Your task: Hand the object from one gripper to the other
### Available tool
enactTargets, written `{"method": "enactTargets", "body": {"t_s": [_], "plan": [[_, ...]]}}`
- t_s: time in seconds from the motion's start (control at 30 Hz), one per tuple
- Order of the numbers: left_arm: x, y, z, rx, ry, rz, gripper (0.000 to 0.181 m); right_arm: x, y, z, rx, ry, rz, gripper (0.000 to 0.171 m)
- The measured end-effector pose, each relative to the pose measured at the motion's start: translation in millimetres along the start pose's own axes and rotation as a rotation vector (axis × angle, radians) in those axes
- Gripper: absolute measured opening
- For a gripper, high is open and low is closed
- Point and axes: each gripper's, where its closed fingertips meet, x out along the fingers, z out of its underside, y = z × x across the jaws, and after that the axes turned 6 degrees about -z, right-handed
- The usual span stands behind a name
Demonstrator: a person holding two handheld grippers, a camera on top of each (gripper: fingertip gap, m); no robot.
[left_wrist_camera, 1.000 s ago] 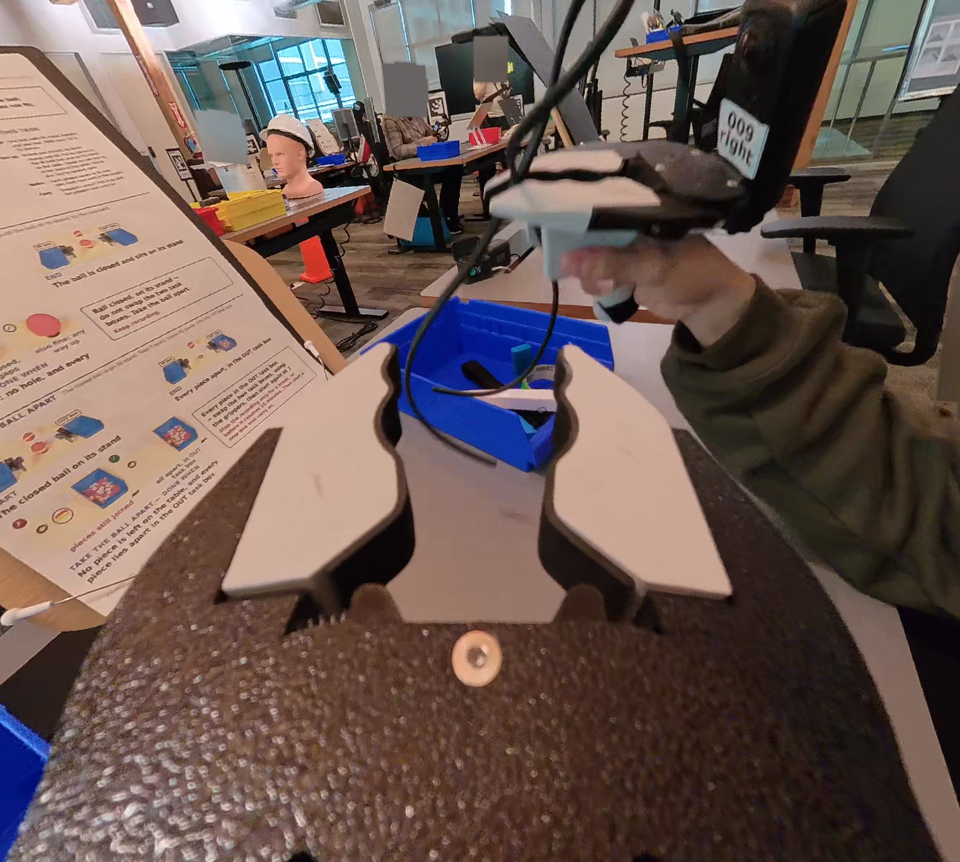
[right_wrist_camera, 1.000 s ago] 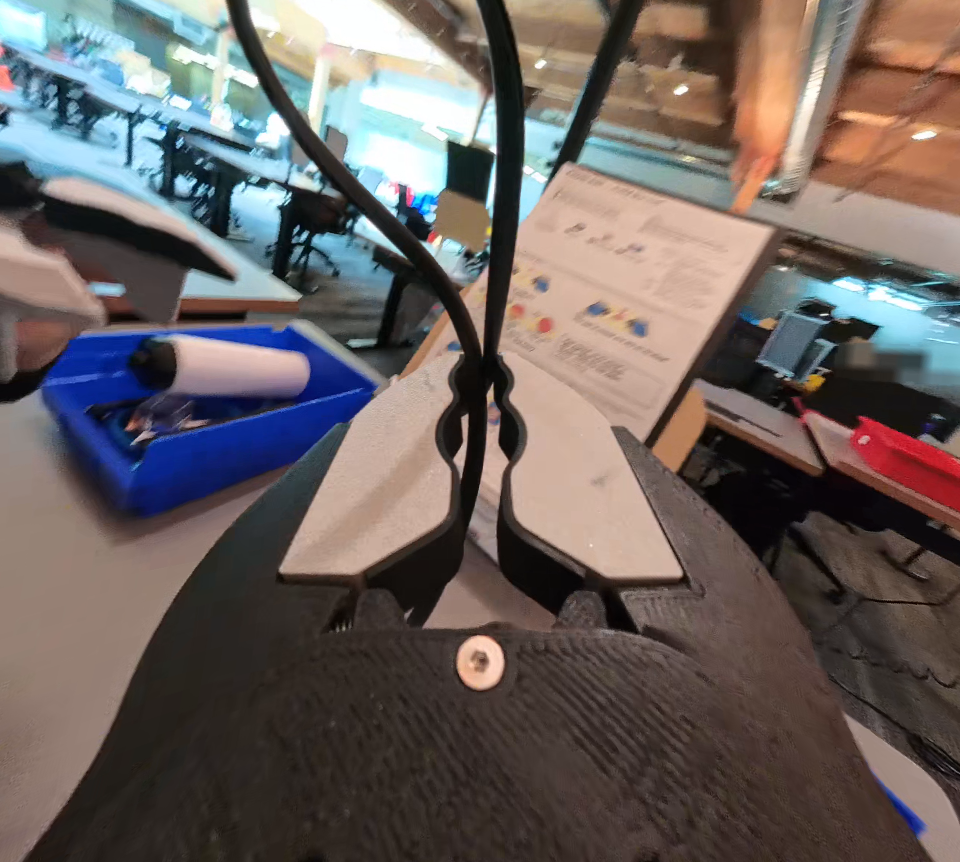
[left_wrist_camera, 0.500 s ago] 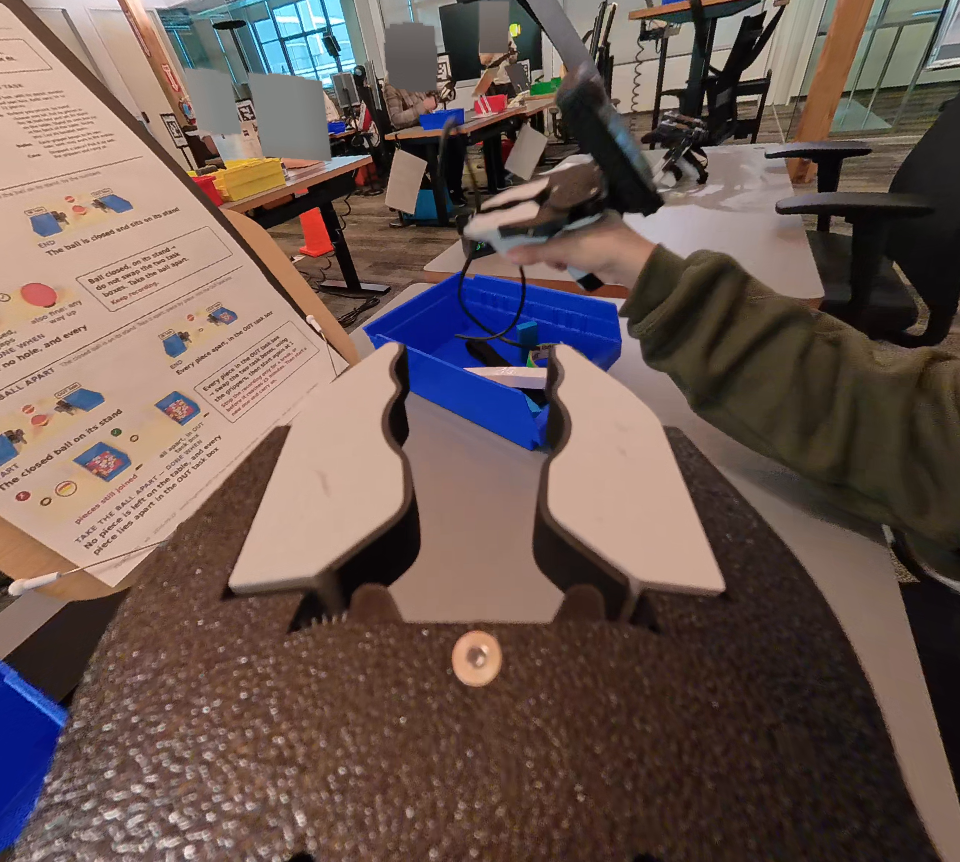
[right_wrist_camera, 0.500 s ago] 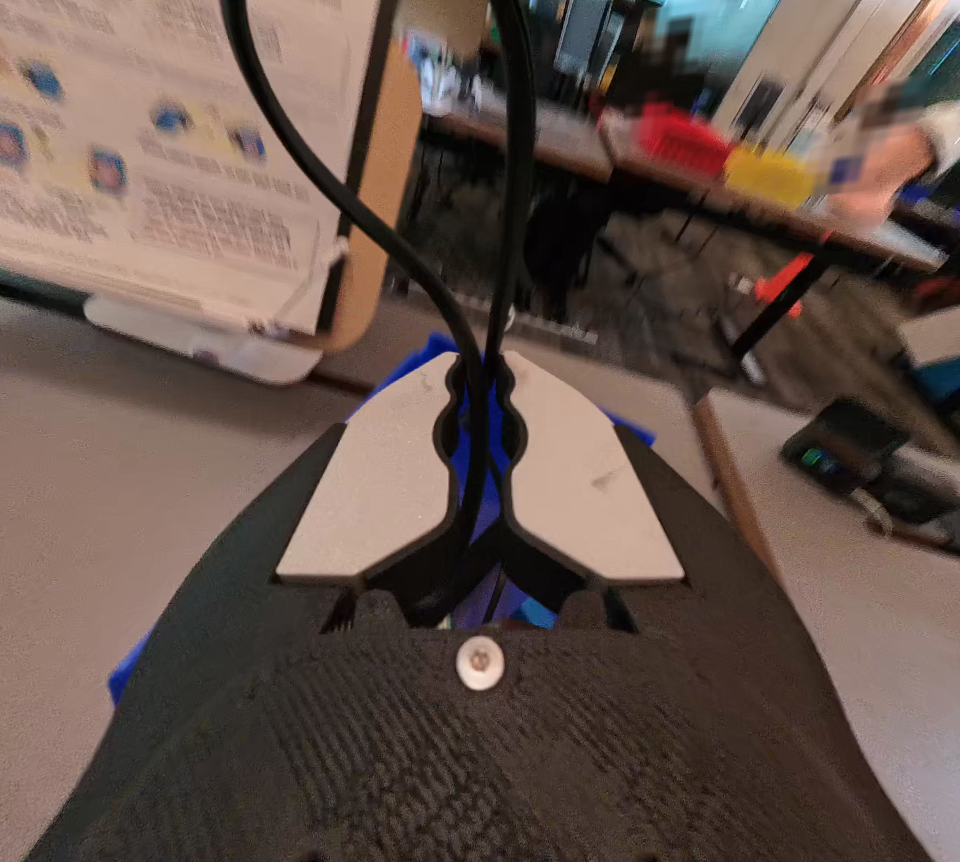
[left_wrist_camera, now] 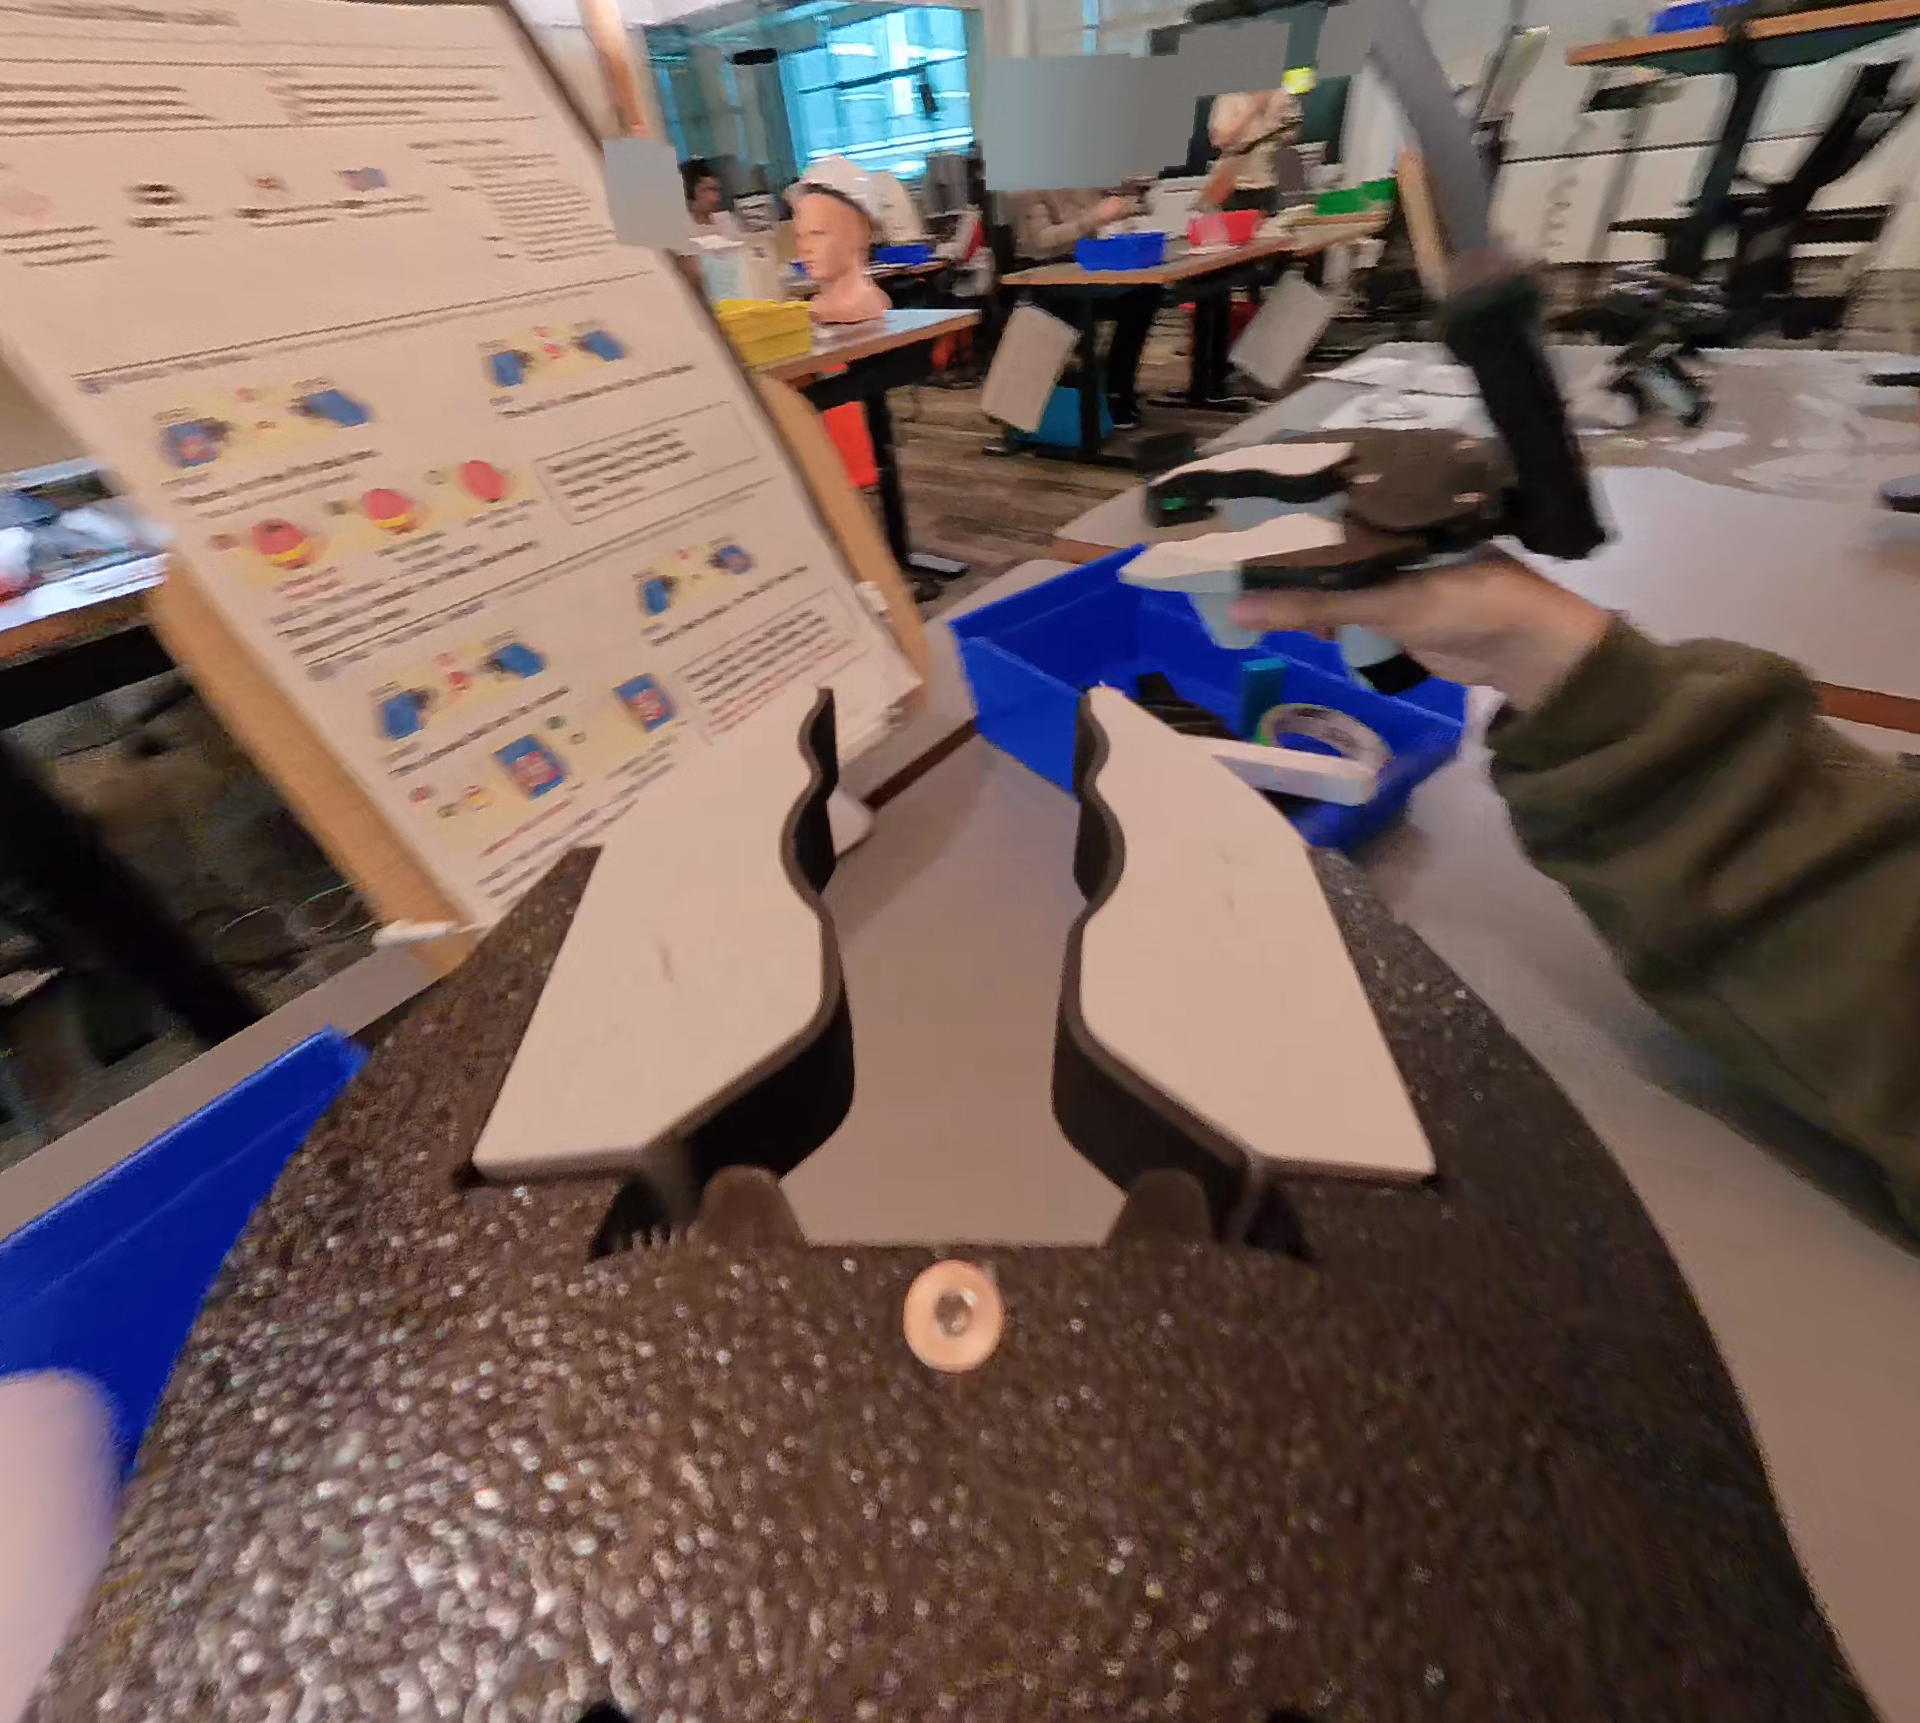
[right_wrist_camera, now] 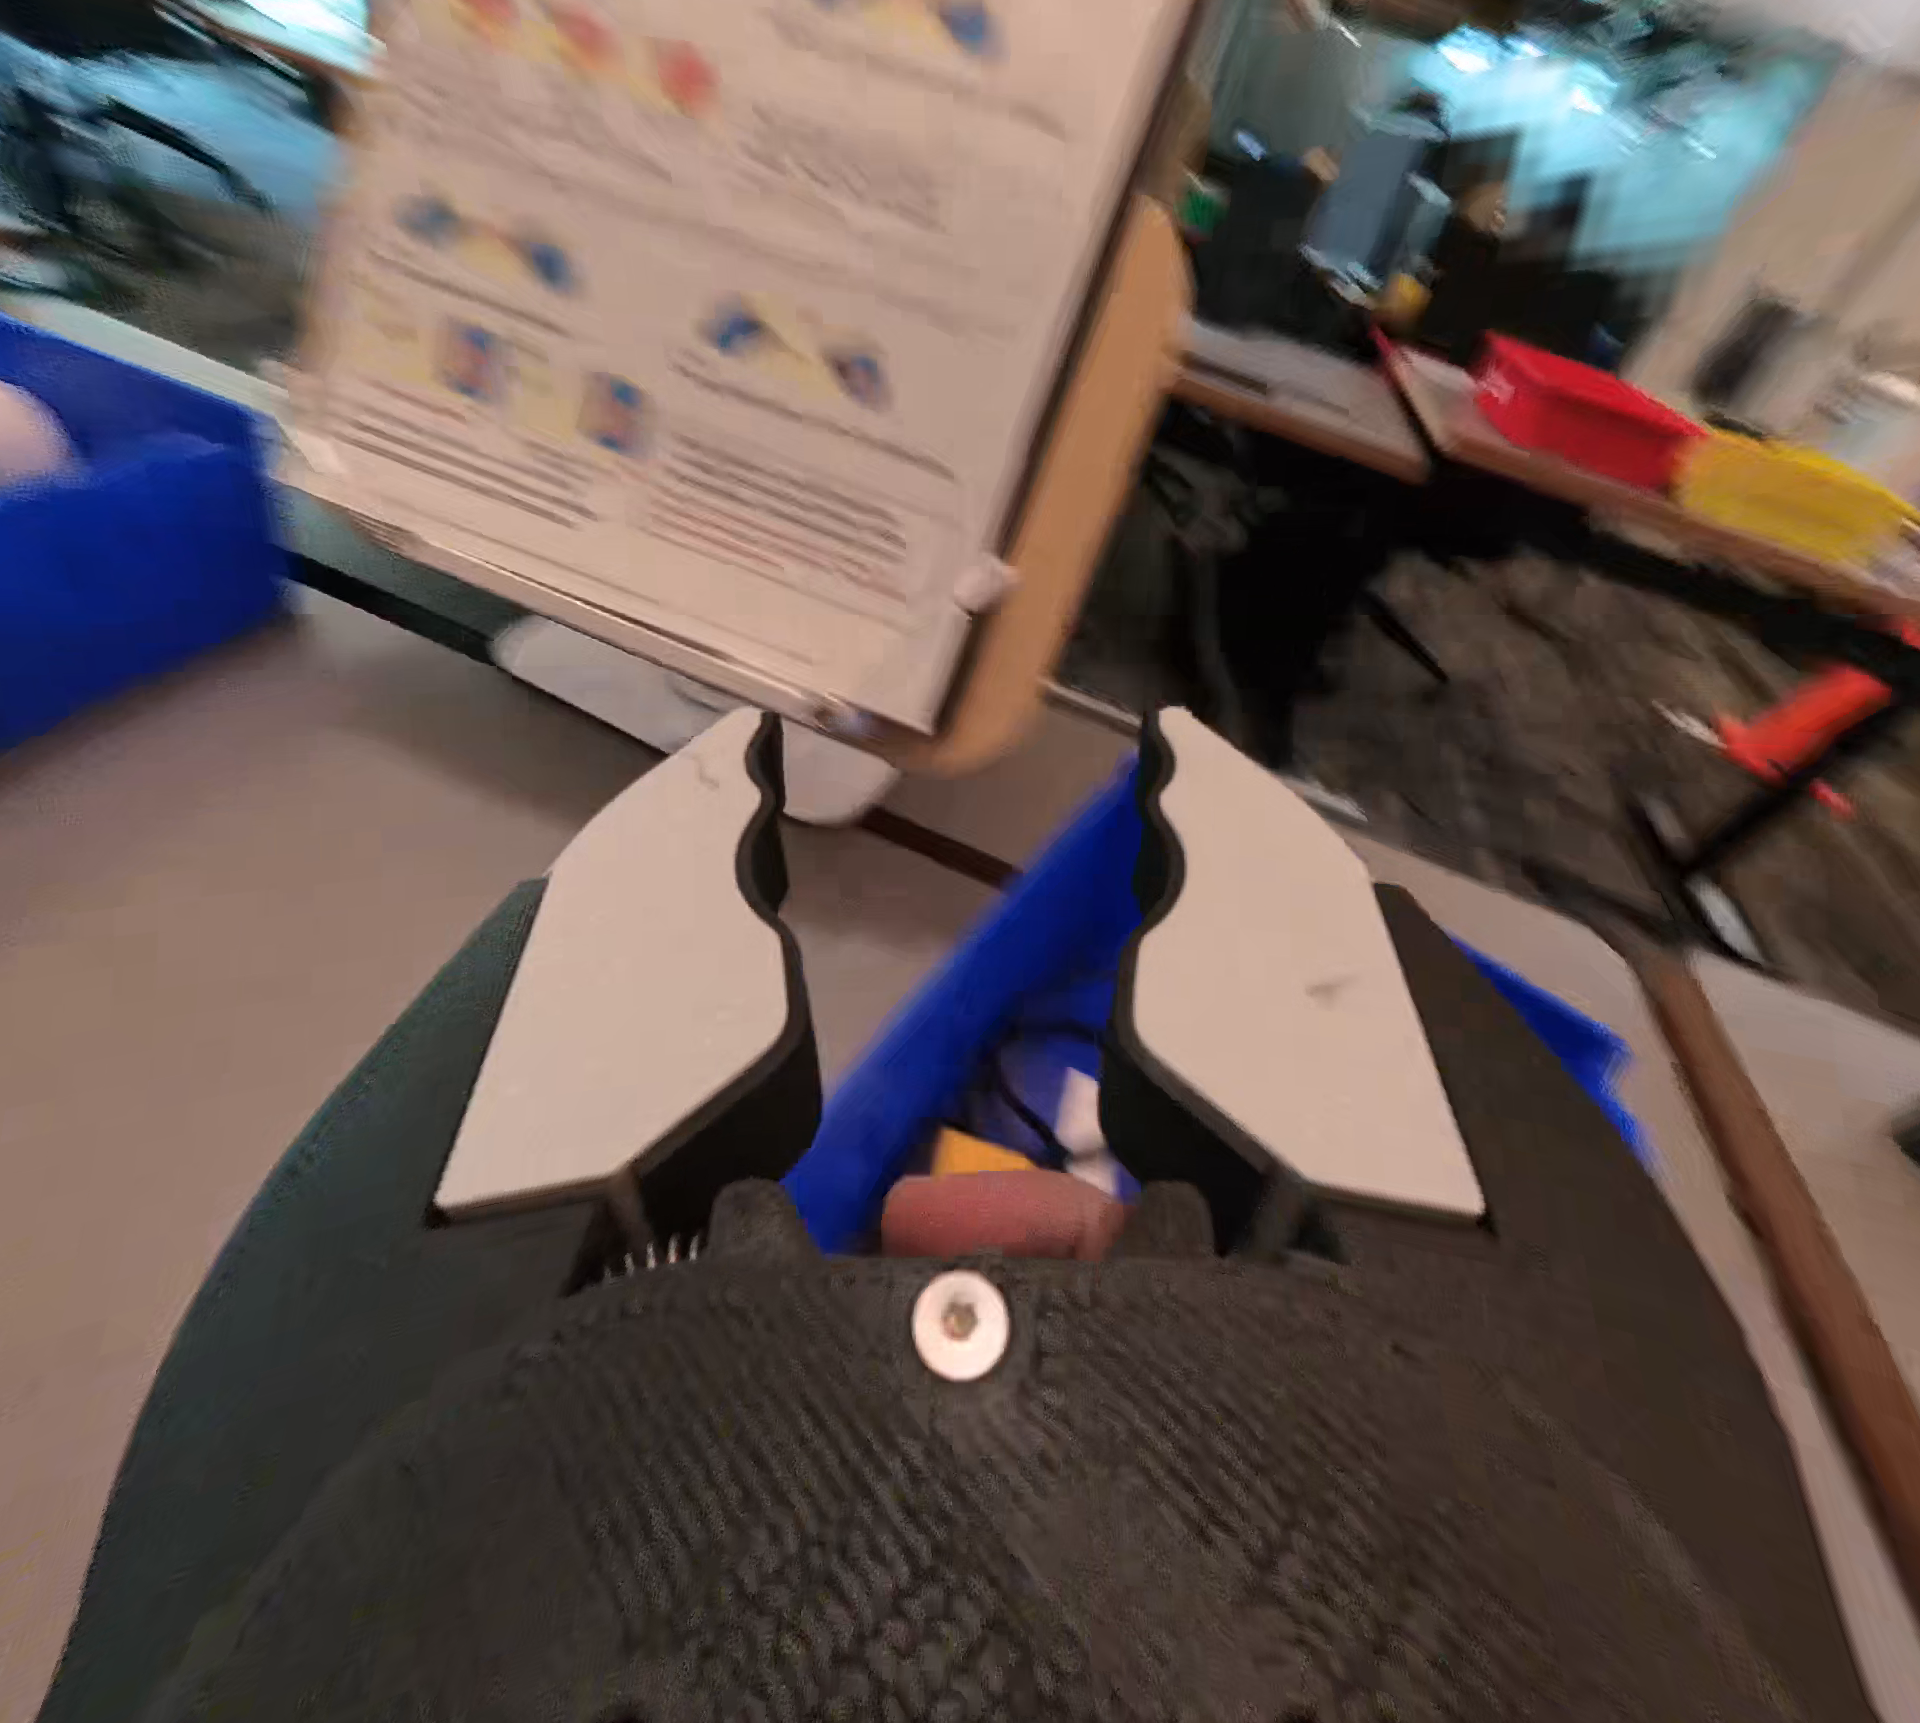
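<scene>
Both grippers, left (left_wrist_camera: 951, 717) and right (right_wrist_camera: 956, 728): jaws wide apart, empty.

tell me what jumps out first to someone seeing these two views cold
The right gripper hangs open and empty over the blue bin at the right of the grey table. The bin holds a tape roll among other bits. The left gripper gapes empty in front, and a big illustrated instruction board leans at the left.
</scene>
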Motion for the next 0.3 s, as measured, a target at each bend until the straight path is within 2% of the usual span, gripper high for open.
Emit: {"method": "enactTargets", "body": {"t_s": [0.1,0.2,0.3], "plan": [[-22.4,-51.0,10.8,0.018,-0.059,-0.207,0.043,5.0,-60.7,-28.2,-0.022,0.092,-0.220,0.066],[-49.3,-100.0,35.0,0.036,-0.189,-0.389,0.043,11.5,-86.8,-29.6,-0.118,0.059,-0.252,0.067],[-66.7,-131.6,74.9,0.020,-0.388,-0.474,0.044,16.7,-95.8,-21.6,-0.190,0.013,-0.254,0.072]]}}
